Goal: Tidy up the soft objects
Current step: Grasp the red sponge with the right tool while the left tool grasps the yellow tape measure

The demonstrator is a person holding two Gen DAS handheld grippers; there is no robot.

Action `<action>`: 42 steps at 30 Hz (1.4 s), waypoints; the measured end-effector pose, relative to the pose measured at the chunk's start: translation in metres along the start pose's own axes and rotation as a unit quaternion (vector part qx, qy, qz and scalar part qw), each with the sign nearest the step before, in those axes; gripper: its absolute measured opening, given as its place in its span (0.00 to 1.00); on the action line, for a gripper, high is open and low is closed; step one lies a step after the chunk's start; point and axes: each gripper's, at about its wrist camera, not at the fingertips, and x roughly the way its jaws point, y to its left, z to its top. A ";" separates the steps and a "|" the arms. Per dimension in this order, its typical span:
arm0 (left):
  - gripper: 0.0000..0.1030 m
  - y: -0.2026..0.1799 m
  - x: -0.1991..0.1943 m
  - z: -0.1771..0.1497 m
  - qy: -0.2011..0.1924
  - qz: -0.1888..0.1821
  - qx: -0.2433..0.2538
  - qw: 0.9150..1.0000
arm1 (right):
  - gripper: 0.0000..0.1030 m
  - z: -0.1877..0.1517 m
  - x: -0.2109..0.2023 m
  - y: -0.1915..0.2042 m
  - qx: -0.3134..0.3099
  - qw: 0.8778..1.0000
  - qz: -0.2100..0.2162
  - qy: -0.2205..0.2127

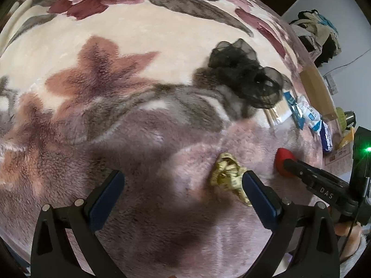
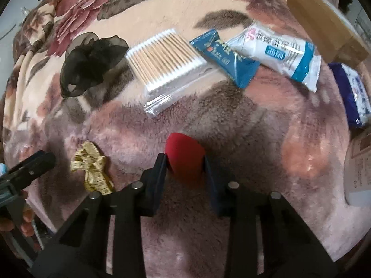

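A red egg-shaped sponge [image 2: 183, 146] lies on the flowered plush blanket [image 2: 243, 120], and my right gripper [image 2: 184, 159] is shut on it, one pad pressing each side. The same sponge [image 1: 284, 156] shows at the right of the left wrist view. A crumpled yellow tape measure [image 1: 226, 173] lies just outside the right finger of my left gripper [image 1: 182, 175], which hovers open over bare blanket with nothing between its fingers. The tape measure [image 2: 91, 166] sits left of the sponge. A black gauzy scrunchie [image 2: 90, 64] rests farther back on the left.
Behind the sponge lie a bag of cotton swabs [image 2: 164, 62], a blue sachet [image 2: 227, 58], a white and blue packet [image 2: 280, 55] and a blue tissue pack [image 2: 352, 92]. A cardboard box [image 2: 324, 23] stands at the back right. The blanket's edge runs along the right.
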 end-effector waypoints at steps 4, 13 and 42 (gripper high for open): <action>0.95 -0.022 0.003 -0.005 0.007 -0.008 0.009 1.000 | 0.32 -0.007 -0.012 -0.006 -0.002 1.000 -0.003 -0.015; 0.73 -0.065 0.039 -0.017 0.047 0.002 0.008 0.999 | 0.32 -0.027 -0.031 -0.030 0.004 1.000 0.010 -0.019; 0.63 -0.020 0.033 0.004 0.033 0.010 -0.025 0.999 | 0.33 -0.029 -0.023 -0.020 -0.003 1.000 0.022 -0.016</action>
